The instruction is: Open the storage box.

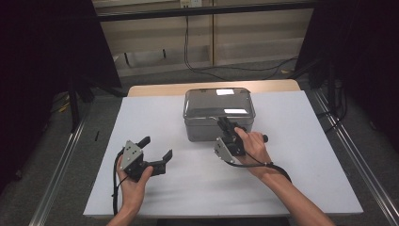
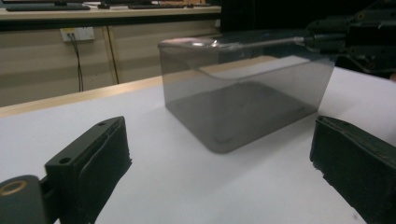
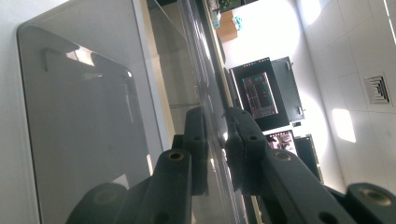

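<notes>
We take this for a lab or test room. At the centre of the high view a white board (image 1: 301, 155) lies on a wooden table (image 1: 155, 89) flanked by metal rails (image 1: 56, 174), with black curtains (image 1: 42, 52) at both sides, cables (image 1: 188, 52) at the top, and monitors (image 3: 261, 93) at centre right in the right gripper view.

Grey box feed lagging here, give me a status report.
Right tool shut on clear lid of smoky grey plastic box. Left tool open, apart. Nothing in the way.

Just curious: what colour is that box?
Smoky grey, see-through box, clearest in the left gripper view.
</notes>
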The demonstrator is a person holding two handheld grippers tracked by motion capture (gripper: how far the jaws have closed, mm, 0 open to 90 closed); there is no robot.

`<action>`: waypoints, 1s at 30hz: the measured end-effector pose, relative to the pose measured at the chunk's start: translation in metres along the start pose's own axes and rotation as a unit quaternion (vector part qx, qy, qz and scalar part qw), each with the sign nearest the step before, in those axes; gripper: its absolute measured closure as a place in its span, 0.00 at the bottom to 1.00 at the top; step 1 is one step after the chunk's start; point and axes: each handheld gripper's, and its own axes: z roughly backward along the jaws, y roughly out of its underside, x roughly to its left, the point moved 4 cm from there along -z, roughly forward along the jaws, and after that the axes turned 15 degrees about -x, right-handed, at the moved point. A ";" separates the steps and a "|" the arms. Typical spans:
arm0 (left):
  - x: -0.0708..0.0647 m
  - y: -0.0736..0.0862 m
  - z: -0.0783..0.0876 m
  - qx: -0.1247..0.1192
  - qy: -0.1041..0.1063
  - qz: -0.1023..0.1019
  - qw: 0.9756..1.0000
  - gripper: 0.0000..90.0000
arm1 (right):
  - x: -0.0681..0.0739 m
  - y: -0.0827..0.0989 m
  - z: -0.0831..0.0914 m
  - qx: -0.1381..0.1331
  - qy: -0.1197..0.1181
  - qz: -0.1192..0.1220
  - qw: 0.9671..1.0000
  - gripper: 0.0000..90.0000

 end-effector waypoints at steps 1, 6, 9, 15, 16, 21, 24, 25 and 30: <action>0.000 -0.002 -0.003 -0.003 0.009 0.000 1.000 0.03 | -0.001 0.000 0.000 0.000 0.000 0.000 1.000 0.87; 0.000 -0.007 -0.020 -0.020 0.020 0.000 1.000 0.02 | -0.005 -0.001 0.000 0.000 0.003 -0.003 1.000 0.88; 0.001 -0.007 -0.028 -0.022 0.028 -0.002 0.999 0.02 | -0.005 -0.001 0.000 0.000 0.003 -0.003 1.000 0.88; 0.001 -0.004 -0.044 -0.019 0.031 -0.005 0.999 0.02 | -0.006 -0.001 0.000 -0.001 0.003 -0.004 1.000 0.88; 0.001 -0.004 -0.046 -0.018 0.035 -0.009 0.999 0.02 | -0.006 -0.001 0.000 -0.001 0.002 -0.005 1.000 0.88; 0.001 -0.004 -0.057 -0.016 0.046 -0.005 0.999 0.05 | -0.008 -0.001 0.000 -0.001 0.003 -0.005 1.000 0.88; 0.004 -0.006 -0.064 -0.015 0.044 -0.016 0.999 0.05 | -0.010 -0.001 -0.001 -0.003 0.002 -0.004 1.000 0.88; 0.004 -0.006 -0.067 -0.015 0.043 -0.015 0.999 0.05 | -0.010 -0.001 -0.001 -0.003 0.003 -0.005 1.000 0.88; 0.008 -0.003 -0.074 -0.011 0.044 -0.024 0.999 0.08 | -0.010 -0.001 -0.001 -0.004 0.005 -0.005 1.000 0.88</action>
